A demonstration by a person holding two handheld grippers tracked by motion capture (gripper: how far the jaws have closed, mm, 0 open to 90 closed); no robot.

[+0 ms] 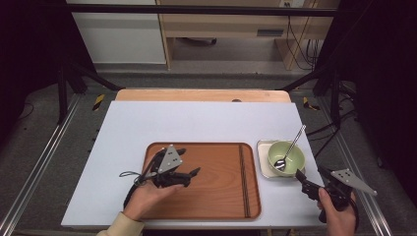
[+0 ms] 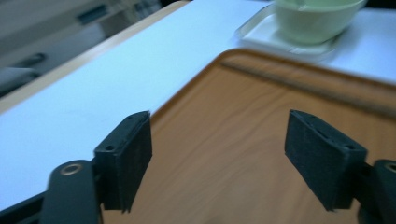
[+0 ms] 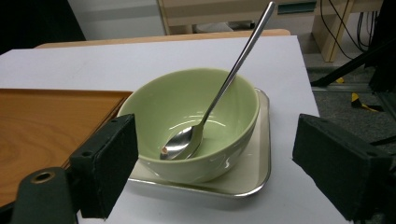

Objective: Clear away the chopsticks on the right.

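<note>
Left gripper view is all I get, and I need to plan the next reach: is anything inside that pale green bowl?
Observer: Yes, a long metal spoon leans in the pale green bowl, handle above the far rim.
Operator: What does the bowl sit on?
Observer: A small square white tray with a metal rim, beside the brown wooden tray.
Operator: Where's the right gripper?
Observer: The right gripper is open just short of the bowl, empty.

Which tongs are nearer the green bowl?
Right. The right tongs sit just in front of the green bowl, open and facing it. The left tongs hang over the wooden tray, well off to the bowl's left.
</note>
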